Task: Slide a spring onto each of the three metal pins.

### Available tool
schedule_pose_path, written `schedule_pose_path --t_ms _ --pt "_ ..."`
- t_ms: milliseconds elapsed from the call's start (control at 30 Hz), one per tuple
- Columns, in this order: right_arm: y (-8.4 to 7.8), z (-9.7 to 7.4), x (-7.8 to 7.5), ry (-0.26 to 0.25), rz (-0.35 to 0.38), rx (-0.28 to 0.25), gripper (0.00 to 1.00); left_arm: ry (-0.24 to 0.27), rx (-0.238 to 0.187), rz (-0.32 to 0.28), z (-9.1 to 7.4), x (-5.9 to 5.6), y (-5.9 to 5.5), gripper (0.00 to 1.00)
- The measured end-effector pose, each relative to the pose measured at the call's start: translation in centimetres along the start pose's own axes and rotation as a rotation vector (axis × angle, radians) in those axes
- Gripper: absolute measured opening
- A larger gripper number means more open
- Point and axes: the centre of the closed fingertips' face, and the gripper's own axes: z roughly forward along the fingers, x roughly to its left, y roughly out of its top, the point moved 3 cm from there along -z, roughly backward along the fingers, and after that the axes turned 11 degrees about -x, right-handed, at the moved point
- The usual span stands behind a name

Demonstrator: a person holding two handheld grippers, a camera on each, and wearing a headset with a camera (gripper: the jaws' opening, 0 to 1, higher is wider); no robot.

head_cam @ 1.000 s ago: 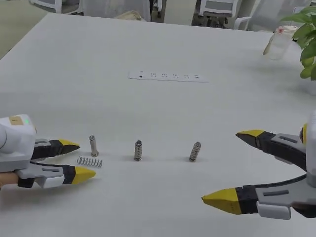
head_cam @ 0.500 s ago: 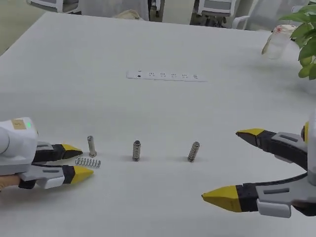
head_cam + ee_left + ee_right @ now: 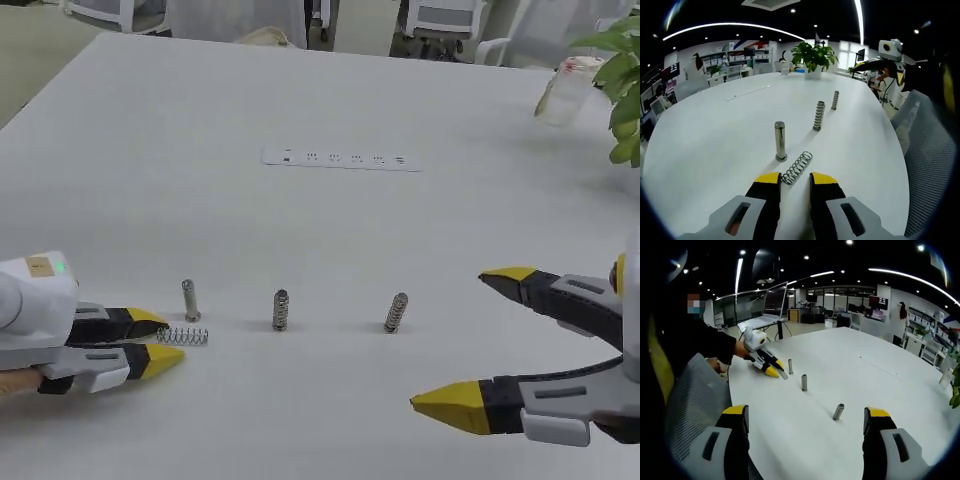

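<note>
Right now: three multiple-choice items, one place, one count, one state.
1. Where is the loose spring? A. on the table by the bare pin. B. on the power strip. C. under the plant.
2. How many pins carry a spring? A. one. B. two. C. three.
3. The right tool is: A. shut on a spring. B. open and empty. C. shut and empty.
1 A, lying beside that pin; 2 B, middle pin and right pin wear coils; 3 B, jaws wide apart, nothing between.
</note>
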Motion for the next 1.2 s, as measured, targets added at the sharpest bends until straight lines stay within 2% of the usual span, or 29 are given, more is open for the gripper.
schedule_pose_path --t_ms 400,633,933,1200 --pt "0.1 0.1 0.2 0.006 0.001 -0.002 0.93 0.006 -0.005 0.012 -0.3 -0.5 -0.2 0.04" --pt "0.2 0.1 0.3 0.011 0.005 -0.001 0.92 0.001 -0.013 0.017 0.1 -0.6 0.0 0.09" --pt "0.0 0.1 0.2 0.005 0.005 0.003 0.92 0.000 -0.019 0.043 0.7 -0.7 0.0 0.03" --pt "0.0 0.2 0.2 0.008 0.002 0.002 0.91 0.002 -0.020 0.059 0.6 -0.8 -0.1 0.03"
